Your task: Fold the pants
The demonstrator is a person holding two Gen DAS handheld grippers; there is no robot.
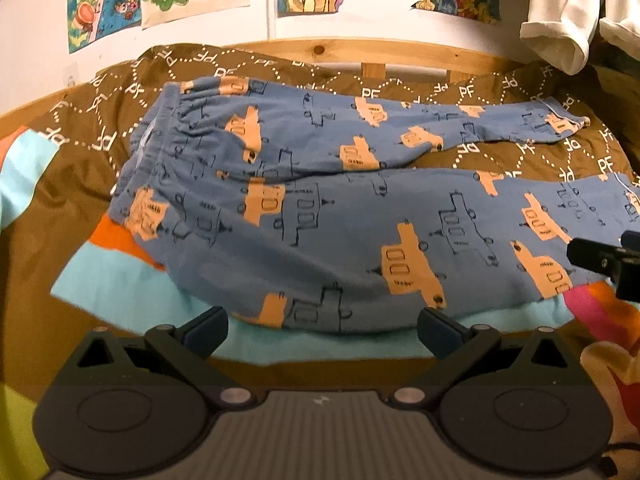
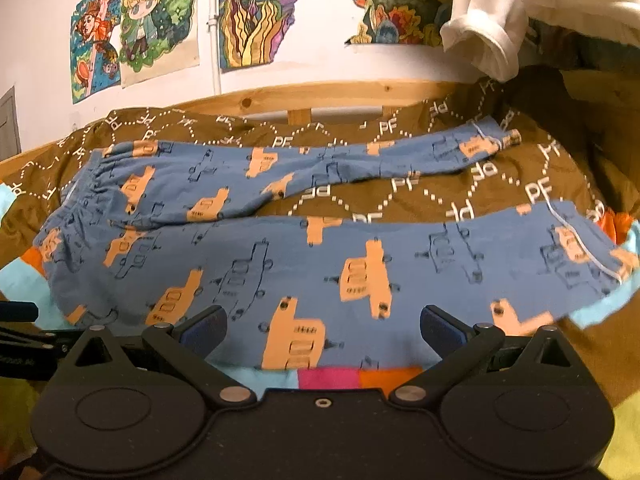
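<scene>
Pants (image 1: pixel 320 208) — flat on brown bedspread (image 1: pixel 80 168), legs apart, waistband left | my left tongs (image 1: pixel 322 330) wide open, empty, at near edge | my right tongs (image 2: pixel 322 330) same, over near leg | risk — pinching one layer only, fold skews.

White wall (image 2: pixel 312 76) with colourful drawings (image 2: pixel 256 12) (cartoon figures) behind a wooden bedframe (image 2: pixel 320 96).

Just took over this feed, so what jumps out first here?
The blue pants with orange vehicle prints lie spread out on a brown patterned bedspread, waistband to the left, legs apart. Both grippers, left and right, sit open at the near edge, holding nothing. Bright drawings cover the wall behind.
</scene>
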